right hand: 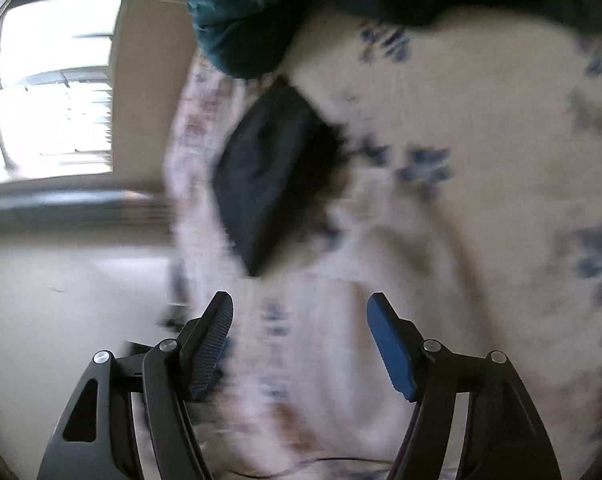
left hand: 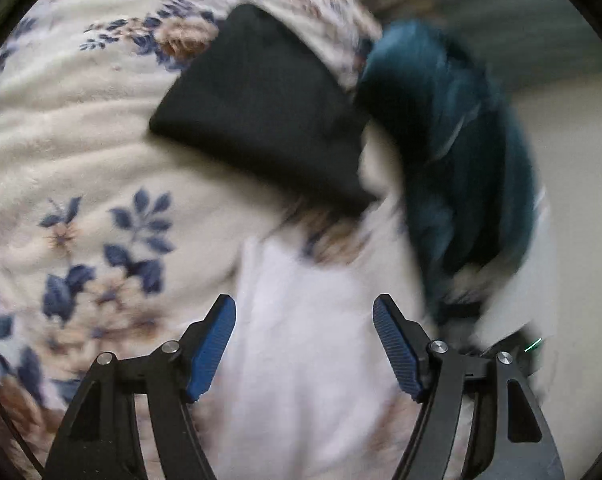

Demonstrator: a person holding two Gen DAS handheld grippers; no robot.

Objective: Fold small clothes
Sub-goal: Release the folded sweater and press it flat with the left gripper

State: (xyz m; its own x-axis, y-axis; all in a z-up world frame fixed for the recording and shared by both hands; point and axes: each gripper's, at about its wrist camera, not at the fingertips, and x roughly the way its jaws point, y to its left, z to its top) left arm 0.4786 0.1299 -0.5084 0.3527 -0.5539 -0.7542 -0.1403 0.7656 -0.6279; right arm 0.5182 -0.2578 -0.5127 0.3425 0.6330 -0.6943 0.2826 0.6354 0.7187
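In the left wrist view the left gripper (left hand: 304, 312) stands with its jaws spread wide and nothing between them, over a white garment (left hand: 309, 352) that lies blurred at the bottom centre of the frame on a cream blanket with blue flowers (left hand: 81, 160). Above it, in the upper centre, a folded black garment (left hand: 261, 120) rests flat on the blanket, its lower corner near the white cloth's upper edge. A teal garment (left hand: 461, 152) runs down the right of the frame, touching the black one's right edge and hanging near the blanket's border, beyond which pale floor (left hand: 573, 184) lies open. The broad left side of the blanket is bare. In the right wrist view the right gripper (right hand: 300, 308) is likewise spread and holds nothing; the black garment (right hand: 269, 172) sits mid-frame close to the blanket's left edge, teal cloth (right hand: 241, 20) at the top, and a bright window (right hand: 53, 88) at the upper left.
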